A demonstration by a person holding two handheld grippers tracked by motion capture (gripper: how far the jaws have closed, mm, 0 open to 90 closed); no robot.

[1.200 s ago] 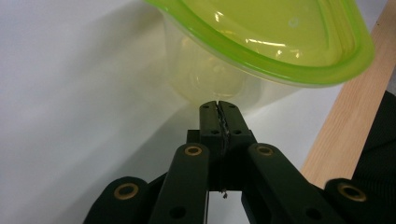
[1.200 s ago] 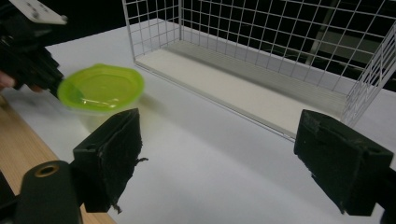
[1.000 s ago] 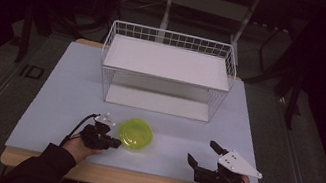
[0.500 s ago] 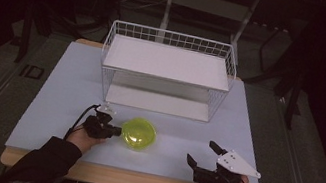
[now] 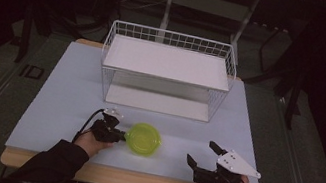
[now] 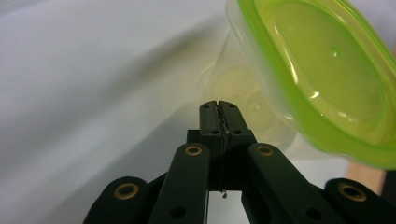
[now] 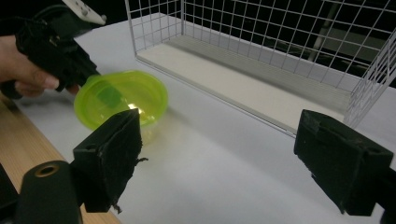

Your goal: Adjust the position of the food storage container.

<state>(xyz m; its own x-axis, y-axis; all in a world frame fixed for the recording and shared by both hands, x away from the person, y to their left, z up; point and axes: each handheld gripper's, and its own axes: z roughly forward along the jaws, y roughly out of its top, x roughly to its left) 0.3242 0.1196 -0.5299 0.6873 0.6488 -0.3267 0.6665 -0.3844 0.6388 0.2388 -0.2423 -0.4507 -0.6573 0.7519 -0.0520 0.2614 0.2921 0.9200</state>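
Green-lidded container (image 5: 143,139) sits near the front of the white table (image 5: 65,84), around 6 o'clock from the wire rack (image 5: 166,72). Left gripper (image 5: 118,135) is at its 9 o'clock edge; in the left gripper view the jaws look pinched together right by the lid rim, w/ something thin showing between the tips, but can't tell if that's actually the lid's lip or nothing at all. Right gripper (image 5: 204,155) hangs over the table at roughly 3 o'clock from the container, well apart, jaws spread wide w/ nothing in them. Imo this thing is light, thin plastic, prob flexy and kinda slippery. Best bet is pinching the rim lip; squeezing the clear body would likely just bow it.
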